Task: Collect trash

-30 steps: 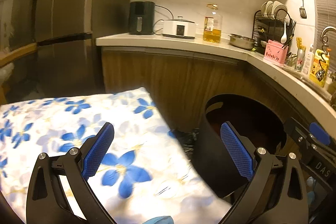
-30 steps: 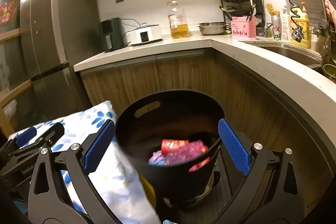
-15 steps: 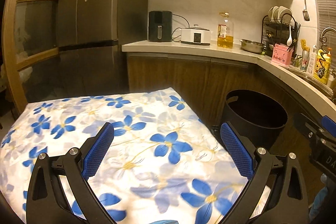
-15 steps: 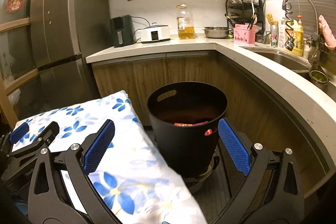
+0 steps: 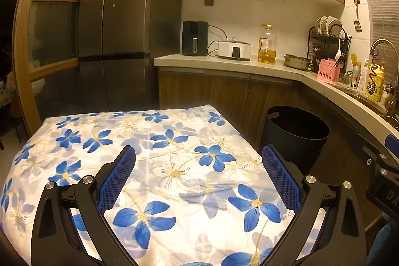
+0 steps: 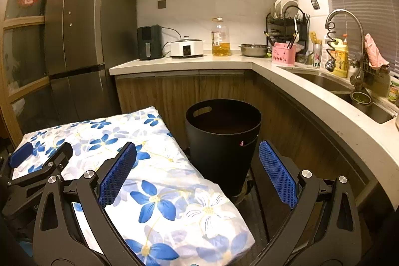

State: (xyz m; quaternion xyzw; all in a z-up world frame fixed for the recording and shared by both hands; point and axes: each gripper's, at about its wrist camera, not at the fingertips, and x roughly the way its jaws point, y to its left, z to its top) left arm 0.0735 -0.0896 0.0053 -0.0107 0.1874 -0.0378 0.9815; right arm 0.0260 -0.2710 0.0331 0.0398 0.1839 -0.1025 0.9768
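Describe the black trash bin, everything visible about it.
The black trash bin is a round, matte, plastic-looking bucket that tapers slightly toward its base. An oval handle slot is cut near its rim. It stands upright on the floor against the wooden cabinets, beside the floral-covered table. Its inside is dark; a small pink scrap shows at the near rim. Neither gripper touches it.

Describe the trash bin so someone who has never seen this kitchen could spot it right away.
Find the wooden cabinets under the L-shaped counter. On the floor in front of them, beside the table with the blue-flowered cloth, stands the trash bin. It is the only round black tub there, open-topped, with a handle slot cut below its rim.
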